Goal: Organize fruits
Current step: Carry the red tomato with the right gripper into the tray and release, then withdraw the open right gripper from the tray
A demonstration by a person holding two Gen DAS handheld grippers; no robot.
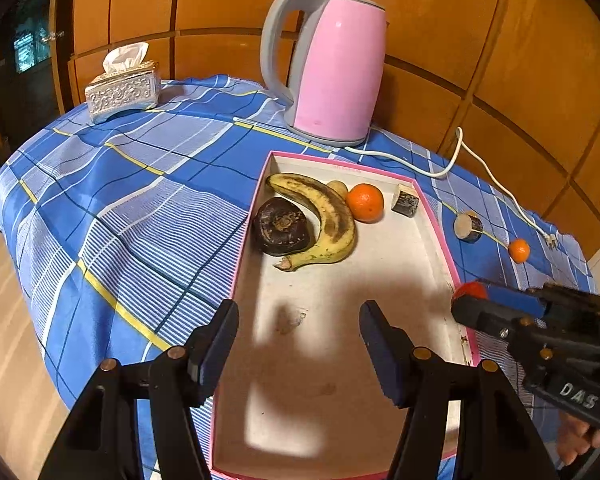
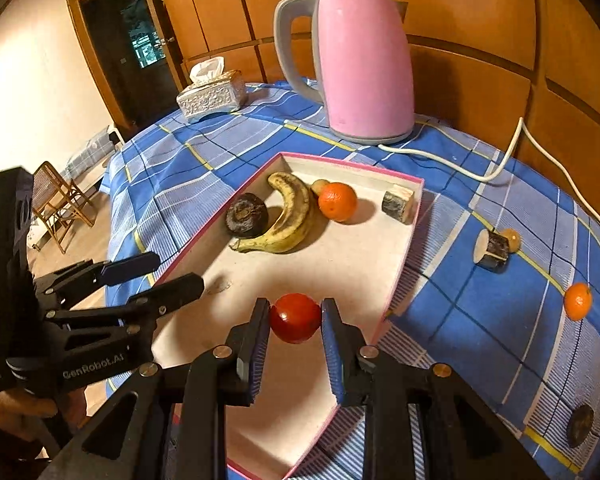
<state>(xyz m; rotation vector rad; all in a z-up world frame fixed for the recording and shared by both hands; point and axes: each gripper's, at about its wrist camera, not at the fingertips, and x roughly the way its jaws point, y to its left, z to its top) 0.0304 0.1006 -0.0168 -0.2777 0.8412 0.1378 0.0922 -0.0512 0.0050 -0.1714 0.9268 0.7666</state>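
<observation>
Wooden wall panels back our table, whose blue checked cloth [image 1: 140,200] falls away at the left edge toward bare floor. From the left wrist view, our left gripper [image 1: 300,340] is spread with nothing between its fingers, above the near, bare half of the pink-rimmed box [image 1: 244,256]. At the box's far end we count one banana [image 1: 332,220], one dark round fruit [image 1: 280,232], one orange [image 1: 365,202] and one cut chunk [image 1: 405,200]. Right of the box lie a second chunk [image 1: 468,227] and a small orange [image 1: 519,250]. A pink kettle [image 1: 340,72] and a tissue box [image 1: 122,94] stand far back.

From the right wrist view, our right gripper [image 2: 295,320] pinches one red tomato [image 2: 295,318] over the box's near right side. Another dark fruit [image 2: 580,424] sits near the cloth's right edge.
</observation>
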